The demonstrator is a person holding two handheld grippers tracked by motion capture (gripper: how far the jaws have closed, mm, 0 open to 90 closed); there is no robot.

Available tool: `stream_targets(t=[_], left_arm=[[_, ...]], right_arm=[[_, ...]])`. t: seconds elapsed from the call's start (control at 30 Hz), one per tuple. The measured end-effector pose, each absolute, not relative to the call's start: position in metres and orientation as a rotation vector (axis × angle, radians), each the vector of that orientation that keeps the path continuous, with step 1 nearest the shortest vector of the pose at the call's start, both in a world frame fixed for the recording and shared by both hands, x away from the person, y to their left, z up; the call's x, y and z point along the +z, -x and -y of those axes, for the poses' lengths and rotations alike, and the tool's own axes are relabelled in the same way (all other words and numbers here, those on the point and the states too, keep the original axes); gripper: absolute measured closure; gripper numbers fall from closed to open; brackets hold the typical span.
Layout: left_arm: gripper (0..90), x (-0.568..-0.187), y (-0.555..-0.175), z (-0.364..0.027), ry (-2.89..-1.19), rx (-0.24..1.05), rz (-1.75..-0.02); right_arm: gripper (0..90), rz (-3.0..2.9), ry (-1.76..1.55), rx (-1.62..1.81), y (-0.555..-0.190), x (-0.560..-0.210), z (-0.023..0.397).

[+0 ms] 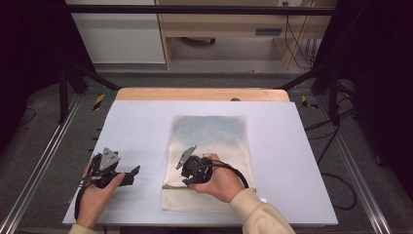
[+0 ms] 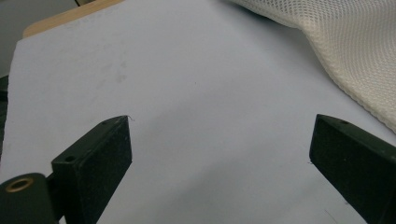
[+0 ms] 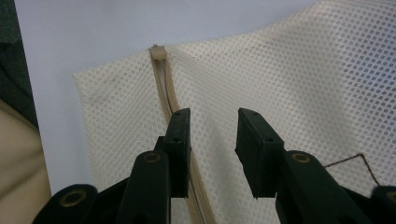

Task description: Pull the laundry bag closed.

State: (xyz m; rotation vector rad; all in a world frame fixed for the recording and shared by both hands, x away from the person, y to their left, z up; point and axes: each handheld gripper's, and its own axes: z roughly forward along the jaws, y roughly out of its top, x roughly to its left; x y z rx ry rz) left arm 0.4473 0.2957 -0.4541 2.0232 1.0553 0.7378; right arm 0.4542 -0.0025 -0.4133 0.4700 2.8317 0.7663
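Nearest the person, the right gripper (image 1: pixel 187 181) hangs over the near end of the mesh laundry bag (image 1: pixel 214 131), which lies flat on the pale table mat (image 1: pixel 141 122), right of centre. Its jaws stand a modest gap apart with only mesh under them, gripping nothing; one jaw sits just beside the zipper seam (image 3: pixel 164 91), whose small end stop (image 3: pixel 158 52) lies a little farther along. My guess is that it is lining up on the zipper (perhaps hunting the pull, which I can't make out).

Off to the left, the left gripper (image 1: pixel 131 174) rests apart from the bag over bare mat, jaws spread wide and empty, probably waiting to pin the fabric.

Nothing blocks either hand on the mat. Beyond the wooden table edge (image 1: pixel 202 94) stand a cabinet (image 1: pixel 117 34) and trailing cables (image 1: pixel 297 36), well clear.
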Motion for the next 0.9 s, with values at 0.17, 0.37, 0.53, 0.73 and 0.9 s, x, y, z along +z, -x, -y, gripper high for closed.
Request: stream_targets(t=[0.17, 0.37, 0.53, 0.73, 0.9], left_arm=[[5.7, -0.454, -0.448, -0.297, -2.018, 0.736, -1.059], [5.7, -0.453, -0.449, -0.298, -2.015, 0.735, -1.064], [5.7, -0.453, -0.449, -0.297, -2.018, 0.732, -1.063], [5.9, -0.453, -0.449, -0.297, -2.020, 0.729, -1.062], [5.8, -0.453, -0.449, -0.297, -2.022, 0.726, -1.064]], right_arm=[[69.3, -2.852, -0.435, 0.765, -0.455, -0.413, -0.007], [72.1, -2.860, -0.410, 0.785, -0.456, -0.411, -0.017], [72.5, -2.874, -0.386, 0.795, -0.455, -0.411, -0.026], [72.5, -2.891, -0.372, 0.805, -0.454, -0.416, -0.036], [72.8, -2.907, -0.361, 0.810, -0.453, -0.420, -0.044]])
